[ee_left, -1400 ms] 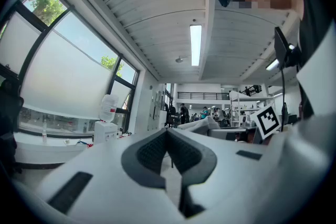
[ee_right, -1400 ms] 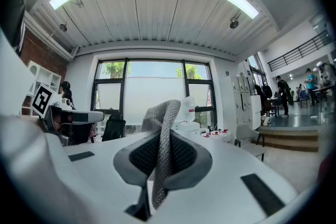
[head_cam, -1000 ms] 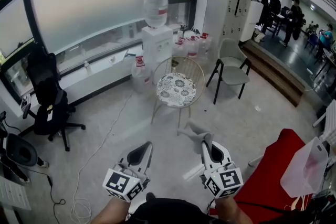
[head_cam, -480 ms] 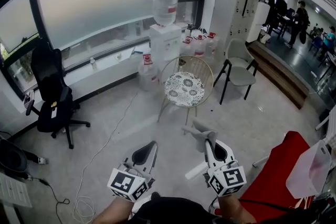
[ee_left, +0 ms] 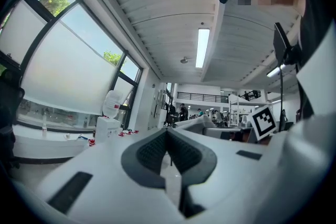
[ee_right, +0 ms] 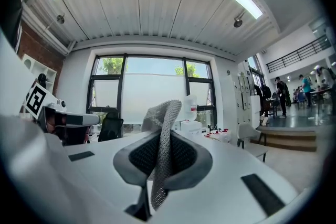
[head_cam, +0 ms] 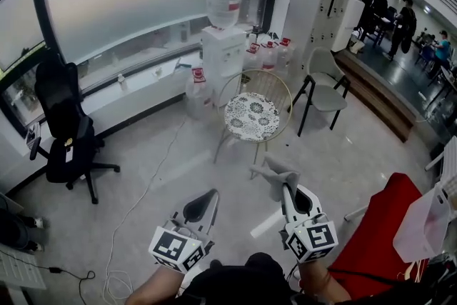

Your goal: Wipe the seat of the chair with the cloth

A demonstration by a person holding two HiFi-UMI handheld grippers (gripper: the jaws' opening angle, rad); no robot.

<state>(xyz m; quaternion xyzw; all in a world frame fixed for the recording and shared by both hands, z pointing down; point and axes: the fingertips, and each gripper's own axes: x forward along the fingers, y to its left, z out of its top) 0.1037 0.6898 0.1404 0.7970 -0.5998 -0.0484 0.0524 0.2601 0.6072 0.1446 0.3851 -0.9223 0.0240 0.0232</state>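
Note:
A round gold-wire chair [head_cam: 253,93] with a patterned seat cushion [head_cam: 251,116] stands a few steps ahead on the grey floor. My right gripper [head_cam: 285,187] is shut on a grey knitted cloth [head_cam: 271,173], which sticks up out of the jaws. In the right gripper view the cloth [ee_right: 161,139] is pinched between the dark pads. My left gripper [head_cam: 208,195] is held beside it, shut with nothing in it; its pads [ee_left: 157,150] meet in the left gripper view. Both grippers are well short of the chair.
A water dispenser [head_cam: 223,46] with spare bottles [head_cam: 265,53] stands behind the chair. A grey chair [head_cam: 323,86] is at the right, a black office chair [head_cam: 64,128] at the left. A red seat [head_cam: 375,236] is close by my right. A cable [head_cam: 136,203] trails over the floor.
The view has drifted a little toward the chair and to the right; both grippers stay low in front of me, the right still holding the cloth.

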